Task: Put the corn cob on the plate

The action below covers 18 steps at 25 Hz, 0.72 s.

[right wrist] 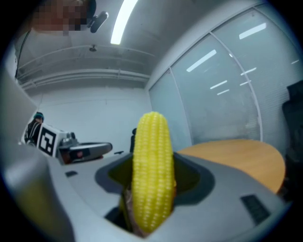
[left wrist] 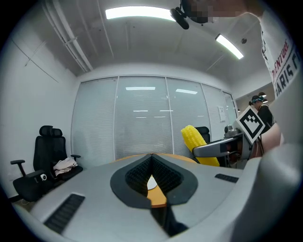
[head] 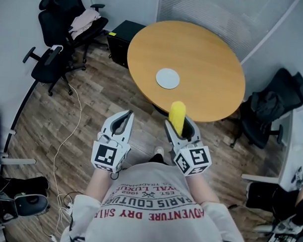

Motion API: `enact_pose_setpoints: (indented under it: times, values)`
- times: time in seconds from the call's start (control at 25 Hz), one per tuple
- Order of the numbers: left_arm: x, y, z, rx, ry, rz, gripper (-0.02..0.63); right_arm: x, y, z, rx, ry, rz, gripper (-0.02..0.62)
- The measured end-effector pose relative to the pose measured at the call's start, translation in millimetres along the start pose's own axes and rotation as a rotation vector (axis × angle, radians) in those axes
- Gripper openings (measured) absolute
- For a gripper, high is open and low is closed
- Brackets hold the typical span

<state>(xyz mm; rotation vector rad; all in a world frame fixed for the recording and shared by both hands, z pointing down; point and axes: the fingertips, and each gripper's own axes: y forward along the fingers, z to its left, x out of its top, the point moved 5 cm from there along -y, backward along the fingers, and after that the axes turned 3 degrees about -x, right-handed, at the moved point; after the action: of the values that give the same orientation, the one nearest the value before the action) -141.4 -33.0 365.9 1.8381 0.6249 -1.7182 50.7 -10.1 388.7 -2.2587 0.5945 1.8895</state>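
Closest to the camera is the person's grey shirt (head: 153, 202), filling the bottom of the head view. The two hand-held grippers reach forward just past it.

On the wood-look floor (head: 108, 91) at far left stand two black office chairs (head: 57, 55), and the rear one holds a pale bundle of cloth (head: 84, 19). A thin white cable (head: 74, 125) trails across the boards towards the person. A black box (head: 123, 35) sits on the floor against the round wooden table (head: 208, 60)'s left edge. A third black chair (head: 271, 112) stands off the table's right edge. Only bare tabletop lies between the grippers and the plate (head: 168, 78), which sits near the table's middle, slightly towards the near left.

The shirt print reads "PARIS COUTURE" and "ADVENTURE DRY"; the smaller lines are too fine to read. Each gripper carries a cube with black square markers.

The left gripper (head: 126, 117) hangs over the floor short of the table's near edge, its jaw tips meeting and holding nothing. The right gripper (head: 178, 128) is clamped on the lower part of the corn cob (head: 177, 116). The yellow cob (right wrist: 151, 165) sticks up out of the jaws, in the air over the table's near edge and well apart from the plate.
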Motion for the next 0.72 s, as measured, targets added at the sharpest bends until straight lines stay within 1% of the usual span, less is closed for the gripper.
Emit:
enact_pose_setpoints:
  times: [0.16,0.44,0.56,0.72]
  values:
    - [9,47,-2,0.023,0.006,-0.005,0.032,15,24,-38,0.032,-0.013,-0.002,0.266]
    - [12,114,-5,0.066,0.004,-0.007,0.033,22,54,-105,0.06,-0.008,0.024,0.267]
    - [15,136,-7,0.06,-0.015,-0.022,0.032,23,64,-123,0.067,-0.006,0.042,0.267]
    - [8,157,-5,0.046,-0.033,-0.009,0.032,20,76,-139,0.053,0.001,0.059,0.266]
